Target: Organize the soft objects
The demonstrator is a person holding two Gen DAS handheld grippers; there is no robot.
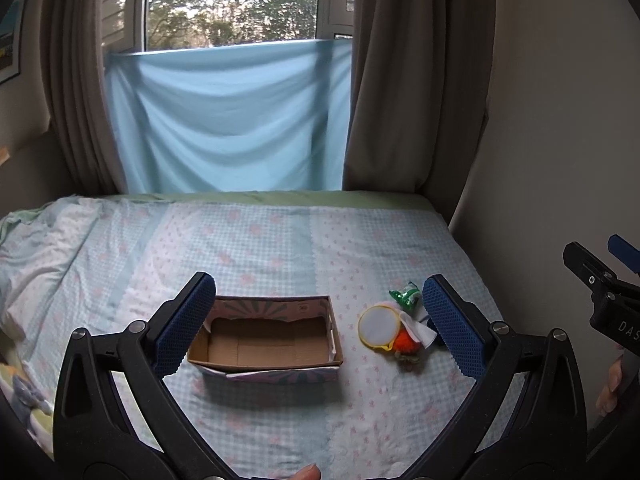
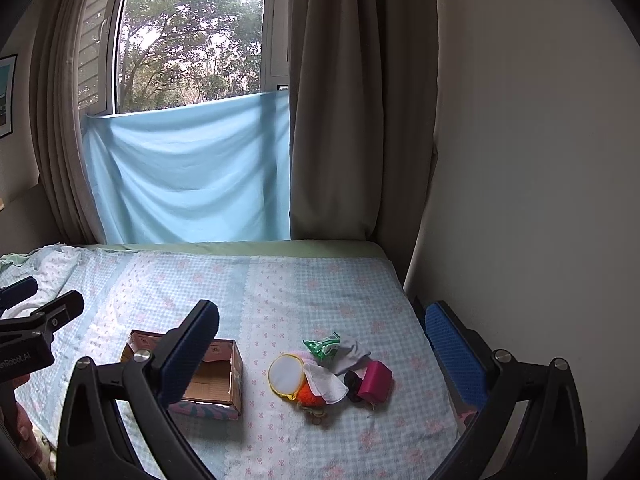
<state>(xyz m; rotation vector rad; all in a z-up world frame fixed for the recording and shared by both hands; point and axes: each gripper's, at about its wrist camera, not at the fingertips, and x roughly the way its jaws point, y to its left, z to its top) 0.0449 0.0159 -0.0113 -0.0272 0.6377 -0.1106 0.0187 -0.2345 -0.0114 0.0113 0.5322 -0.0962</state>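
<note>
Both grippers, left (image 1: 320, 320) and right (image 2: 320, 360), hovering over bed (image 2: 280, 280), jaws spread wide, nothing held. One empty cardboard box (image 1: 266, 344) left of one heap of soft objects (image 2: 328, 372), apart from it; roughly six pieces countable: round yellow-rimmed pad, orange plush, white cloth, green packet, pink pouch, dark item. Best to start with an outlying top piece, pinching fabric only, clear of bedsheet.

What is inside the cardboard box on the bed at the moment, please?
The cardboard box shows only its bare brown floor; no soft items are inside. In the left wrist view, the left gripper finger covers the box's left corner, so that spot stays unseen.
</note>
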